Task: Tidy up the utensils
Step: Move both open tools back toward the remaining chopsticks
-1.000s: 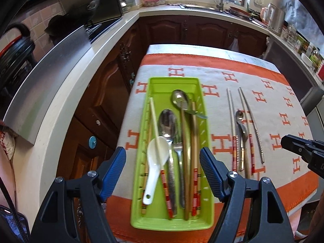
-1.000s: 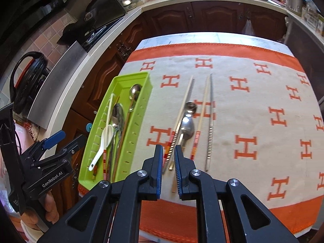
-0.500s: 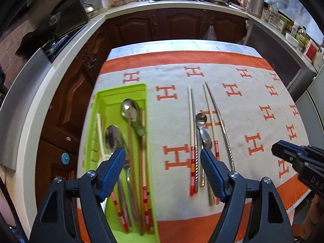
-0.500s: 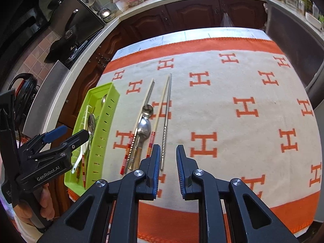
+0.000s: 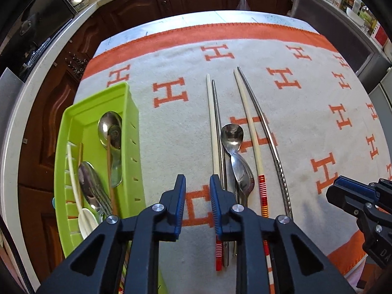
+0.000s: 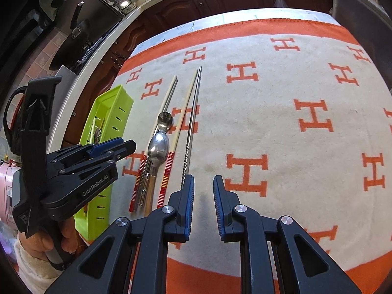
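A lime green tray at the table's left holds spoons, a fork, chopsticks and a white ladle spoon. On the cloth lie two cream chopsticks, two steel chopsticks and two steel spoons. My left gripper hovers low over their handle ends, jaws narrowed to a small gap and empty. My right gripper is partly open and empty, just right of the steel chopstick. The left gripper also shows in the right wrist view.
The orange and cream H-pattern cloth covers the table. A white counter and dark wood cabinets run along the left and back. The table's near edge lies just under both grippers.
My left gripper moved right from over the tray to the loose utensils and narrowed its jaws. My right gripper opened a little and shifted right.
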`<state>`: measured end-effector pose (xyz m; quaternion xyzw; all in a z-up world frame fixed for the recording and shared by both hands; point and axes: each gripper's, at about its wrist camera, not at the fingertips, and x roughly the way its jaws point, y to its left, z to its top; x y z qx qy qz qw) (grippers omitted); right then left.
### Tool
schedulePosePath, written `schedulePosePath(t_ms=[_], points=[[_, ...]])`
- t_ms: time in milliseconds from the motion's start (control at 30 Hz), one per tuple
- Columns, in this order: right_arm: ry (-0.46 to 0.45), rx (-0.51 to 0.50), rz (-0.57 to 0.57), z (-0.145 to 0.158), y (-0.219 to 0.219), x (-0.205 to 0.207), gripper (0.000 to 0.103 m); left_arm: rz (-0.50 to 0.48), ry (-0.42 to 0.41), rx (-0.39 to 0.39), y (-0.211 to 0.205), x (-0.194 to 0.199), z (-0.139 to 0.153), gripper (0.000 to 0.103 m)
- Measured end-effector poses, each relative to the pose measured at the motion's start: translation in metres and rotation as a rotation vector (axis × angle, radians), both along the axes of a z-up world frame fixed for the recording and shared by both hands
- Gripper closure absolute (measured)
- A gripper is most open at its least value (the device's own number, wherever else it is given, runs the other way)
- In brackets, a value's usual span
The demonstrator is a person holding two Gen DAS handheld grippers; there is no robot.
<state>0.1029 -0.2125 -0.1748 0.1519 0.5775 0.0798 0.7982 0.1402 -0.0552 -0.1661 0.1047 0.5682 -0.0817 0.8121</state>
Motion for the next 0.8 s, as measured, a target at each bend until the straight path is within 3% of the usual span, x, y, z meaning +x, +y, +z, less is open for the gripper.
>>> schedulePosePath(t_ms=[267,800], points=[[0.028,0.016,0.015,-0.02,0.002,0.012,0.087,0.012,0.05,-0.077,0.006,0.008,-0.005,0.085],[0.044,0.011,0.03,-0.033,0.008,0.015,0.087,-0.022,0.077,-0.065,-0.002,0.014,-0.021,0.085]])
